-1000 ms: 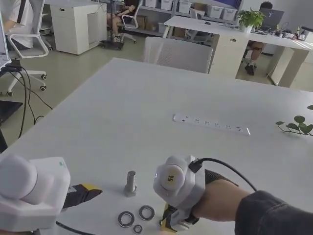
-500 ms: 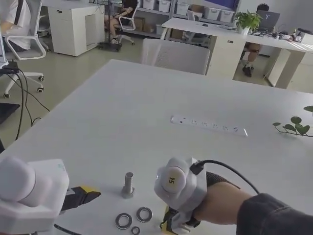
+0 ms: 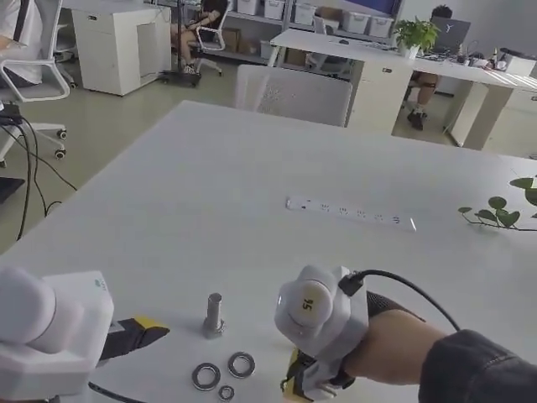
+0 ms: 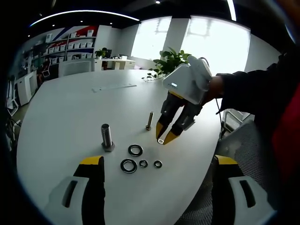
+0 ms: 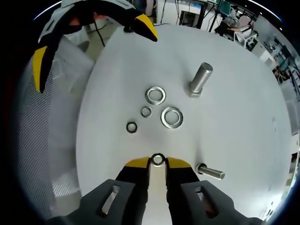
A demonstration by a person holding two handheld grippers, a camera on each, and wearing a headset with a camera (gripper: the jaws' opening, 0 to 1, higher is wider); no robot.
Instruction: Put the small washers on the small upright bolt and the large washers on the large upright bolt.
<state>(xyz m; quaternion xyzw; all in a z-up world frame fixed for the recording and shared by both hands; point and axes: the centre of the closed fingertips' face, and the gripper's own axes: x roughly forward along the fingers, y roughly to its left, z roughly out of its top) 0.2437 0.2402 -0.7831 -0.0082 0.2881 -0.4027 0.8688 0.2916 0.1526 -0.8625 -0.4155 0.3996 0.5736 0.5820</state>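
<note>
My right gripper [image 5: 158, 161] is shut on a small washer [image 5: 158, 159], held just above the table beside the small upright bolt [image 5: 210, 172]. The left gripper view shows the small bolt [image 4: 149, 120] behind the right gripper [image 4: 161, 139]. The large upright bolt [image 3: 213, 315] stands left of it. Two large washers [image 5: 155, 94] [image 5: 171, 117] and two small washers [image 5: 146, 111] [image 5: 131, 127] lie flat between the grippers. My left gripper [image 4: 157, 161] hovers wide open near the table's front edge, with nothing in it.
A white power strip [image 3: 348, 211] lies further back on the white table [image 3: 210, 193]. A plant sprig [image 3: 503, 210] reaches in at the right edge. A white chair [image 3: 294, 92] stands behind the table's far side.
My right gripper has drifted slightly right, away from the large bolt, still holding the small washer. The head camera has shifted a little; the left gripper has hardly moved.
</note>
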